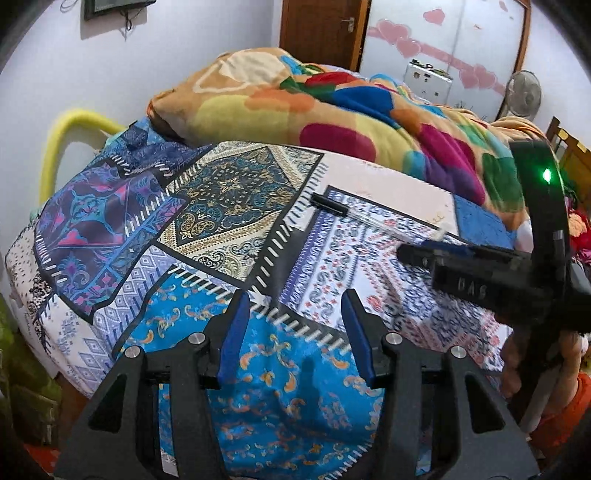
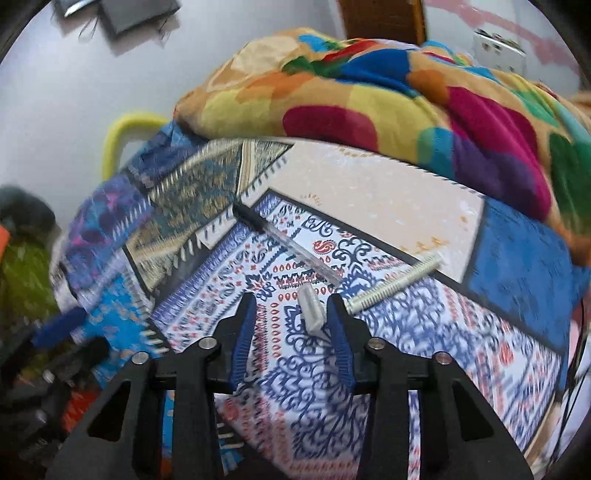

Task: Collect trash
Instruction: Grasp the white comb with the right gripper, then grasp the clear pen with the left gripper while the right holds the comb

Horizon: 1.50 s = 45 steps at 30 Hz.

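Bed [image 1: 207,221] under patchwork sheet, bright multicoloured blanket [image 1: 332,107] heaped at far side against white wall; brown door [image 1: 321,29] behind. No bin or bag visible. Clear pen [image 2: 284,243], black cap, lying diagonally on sheet; cream spiral strip [image 2: 395,282] beside pen tip. Small whitish scrap [image 2: 312,310] on blue-red paisley patch, between right tool [image 2: 291,325] fingers, nearer right-hand pad, untouched; jaws narrow, gap visible. Left tool [image 1: 295,332] parted about halfway, empty, over blue patch.
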### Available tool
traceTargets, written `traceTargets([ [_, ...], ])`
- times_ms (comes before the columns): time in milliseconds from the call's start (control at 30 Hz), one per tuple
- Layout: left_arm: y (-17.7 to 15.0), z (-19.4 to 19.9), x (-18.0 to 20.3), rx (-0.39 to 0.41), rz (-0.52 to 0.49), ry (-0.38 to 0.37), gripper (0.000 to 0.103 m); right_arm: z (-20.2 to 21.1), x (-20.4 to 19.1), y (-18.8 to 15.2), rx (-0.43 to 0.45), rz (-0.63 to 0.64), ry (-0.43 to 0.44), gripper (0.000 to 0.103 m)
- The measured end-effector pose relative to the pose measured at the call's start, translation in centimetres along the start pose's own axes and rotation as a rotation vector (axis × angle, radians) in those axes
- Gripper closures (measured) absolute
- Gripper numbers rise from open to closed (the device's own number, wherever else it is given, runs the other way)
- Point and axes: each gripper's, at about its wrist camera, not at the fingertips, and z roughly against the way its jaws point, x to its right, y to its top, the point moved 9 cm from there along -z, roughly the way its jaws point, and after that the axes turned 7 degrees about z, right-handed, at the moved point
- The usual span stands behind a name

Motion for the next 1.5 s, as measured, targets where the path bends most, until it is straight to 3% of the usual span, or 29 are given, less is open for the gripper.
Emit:
traceTargets([
  [133,1.0,-1.6,-0.8,-0.014,0.018,0.032,0.051,-0.2,-0.5,-0.9,-0.013,0.151,-0.026,0.093],
  [267,2.0,-3.0,-0.3,-0.029,0.024,0.042,0.051,0.5,-0.2,-1.4,0.0,0.161,-0.009,0.095],
  [433,3.0,-4.1,2.8,-0.039,0.002,0.003,0.05,2.4,1.3,-1.7,0.045,0.107,0.009,0.095],
  [633,3.8,-7.4,6.5,-0.109,0.032,-0.048,0.049,4.0,3.5,-1.5,0.083,0.077,0.002,0.095],
  [833,4.4,-11.0,8.6,-0.128,0.071,0.023,0.049,4.3,5.5,-1.7,0.086,0.06,0.007,0.095],
  [1000,4.4,-12.5,9.1,-0.096,0.06,0.13,0.049,4.5,6.3,-1.5,0.096,0.051,0.004,0.095],
  [1067,4.4,-12.5,8.9,-0.084,0.079,0.133,0.054,4.7,6.6,-1.5,0.102,0.051,0.0,0.095],
  [1200,4.0,-12.1,8.5,-0.08,0.062,0.134,0.085,4.9,6.9,-1.5,0.107,0.038,0.007,0.095],
  [1300,3.5,-11.7,8.0,-0.098,0.058,0.097,0.096,4.8,6.9,-1.5,0.108,0.032,0.005,0.095],
  [1500,3.1,-9.4,7.9,-0.107,0.026,0.022,0.096,5.5,6.2,-1.6,0.112,0.023,-0.003,0.095],
])
